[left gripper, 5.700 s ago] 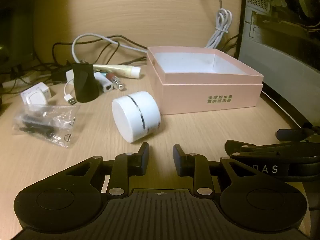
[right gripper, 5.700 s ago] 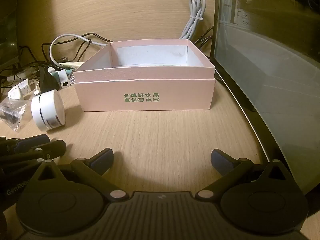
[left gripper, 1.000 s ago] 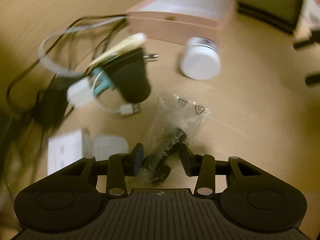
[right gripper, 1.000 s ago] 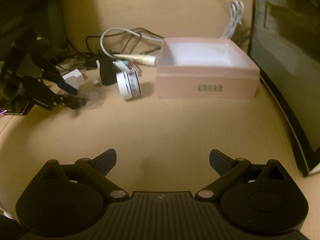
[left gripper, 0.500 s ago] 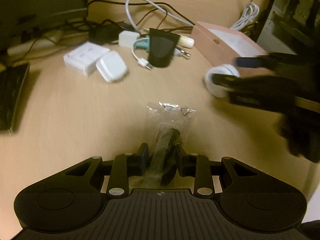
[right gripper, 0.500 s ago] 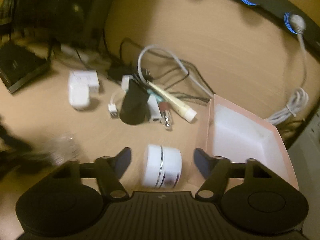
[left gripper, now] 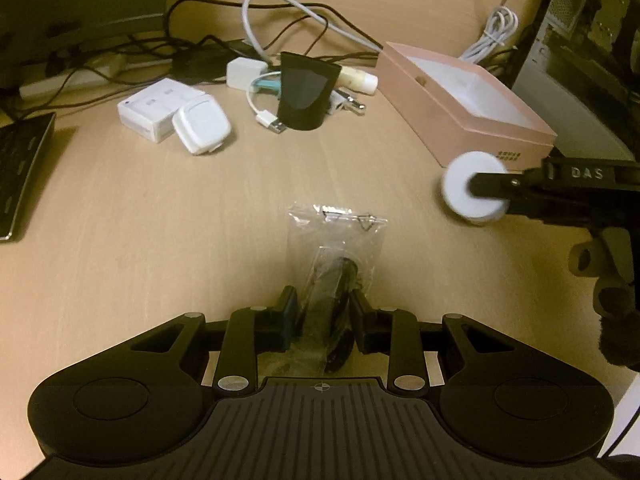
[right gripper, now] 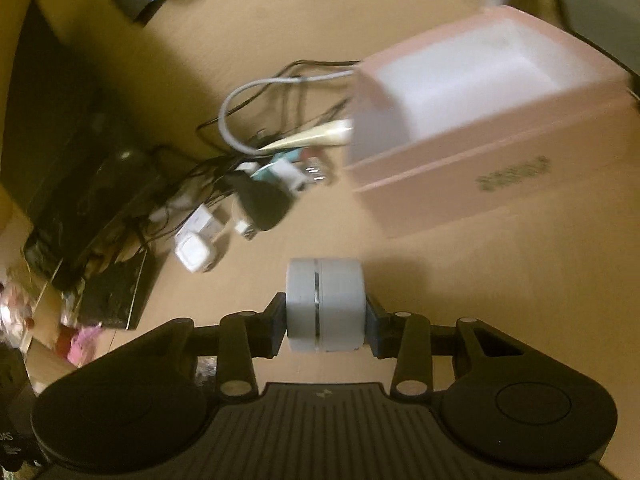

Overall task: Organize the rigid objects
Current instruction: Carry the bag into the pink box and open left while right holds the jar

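Clear plastic fills your left tool (left gripper: 323,312): its fingers are clamped on a bag (left gripper: 335,248) of dark parts, which half a second ago sat a little looser between them. Your right tool (right gripper: 326,312) has closed on the white jar (right gripper: 325,305), gripped by its two flat ends; half a second ago that tool was spread wide around it. In the left view the jar (left gripper: 474,188) hangs just in front of the pink box (left gripper: 460,120), which stands open on the wooden surface (left gripper: 160,220). Farther back a black cone (left gripper: 306,96), white adapters (left gripper: 202,123) and tangled cables (left gripper: 280,24) lie together. The right view is blurred, so the box lettering is unreadable, and the bag's contents are hard to make out.
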`<action>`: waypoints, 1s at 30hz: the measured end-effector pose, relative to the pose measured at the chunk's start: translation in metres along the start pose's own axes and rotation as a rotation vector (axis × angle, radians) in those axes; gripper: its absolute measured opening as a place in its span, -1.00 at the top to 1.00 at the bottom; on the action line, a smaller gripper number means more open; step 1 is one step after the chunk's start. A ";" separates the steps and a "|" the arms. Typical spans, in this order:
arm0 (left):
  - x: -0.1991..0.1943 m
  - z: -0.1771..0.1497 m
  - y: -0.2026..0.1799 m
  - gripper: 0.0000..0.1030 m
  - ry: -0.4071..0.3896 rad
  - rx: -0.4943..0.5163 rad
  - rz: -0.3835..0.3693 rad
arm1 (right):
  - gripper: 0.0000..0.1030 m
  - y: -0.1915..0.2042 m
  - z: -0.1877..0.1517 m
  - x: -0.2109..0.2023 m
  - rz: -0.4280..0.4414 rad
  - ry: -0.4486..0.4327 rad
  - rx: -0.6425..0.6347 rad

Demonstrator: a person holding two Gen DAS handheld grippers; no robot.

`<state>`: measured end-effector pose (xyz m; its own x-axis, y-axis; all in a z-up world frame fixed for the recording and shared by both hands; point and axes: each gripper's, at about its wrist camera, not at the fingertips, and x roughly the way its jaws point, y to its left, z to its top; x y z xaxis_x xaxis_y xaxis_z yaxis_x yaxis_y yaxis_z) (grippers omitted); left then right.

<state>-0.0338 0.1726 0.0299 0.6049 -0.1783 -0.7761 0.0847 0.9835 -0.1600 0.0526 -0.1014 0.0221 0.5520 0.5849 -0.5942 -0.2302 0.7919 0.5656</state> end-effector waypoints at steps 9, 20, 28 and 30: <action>0.000 -0.001 -0.005 0.37 -0.013 -0.013 0.023 | -0.62 0.032 -0.014 -0.034 -0.279 -0.165 -0.485; -0.008 -0.009 -0.022 0.47 -0.035 0.070 0.038 | -0.06 0.029 -0.013 -0.007 -0.366 -0.059 -0.546; -0.038 0.055 -0.072 0.64 -0.120 0.160 -0.153 | -0.06 0.036 -0.021 -0.086 -0.407 -0.103 -0.649; -0.042 0.100 -0.093 0.68 -0.215 0.203 -0.180 | -0.06 0.035 -0.020 -0.109 -0.414 -0.143 -0.687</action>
<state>0.0127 0.0915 0.1384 0.7170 -0.3605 -0.5967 0.3484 0.9267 -0.1412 -0.0317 -0.1335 0.0953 0.7866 0.2303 -0.5729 -0.3996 0.8972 -0.1881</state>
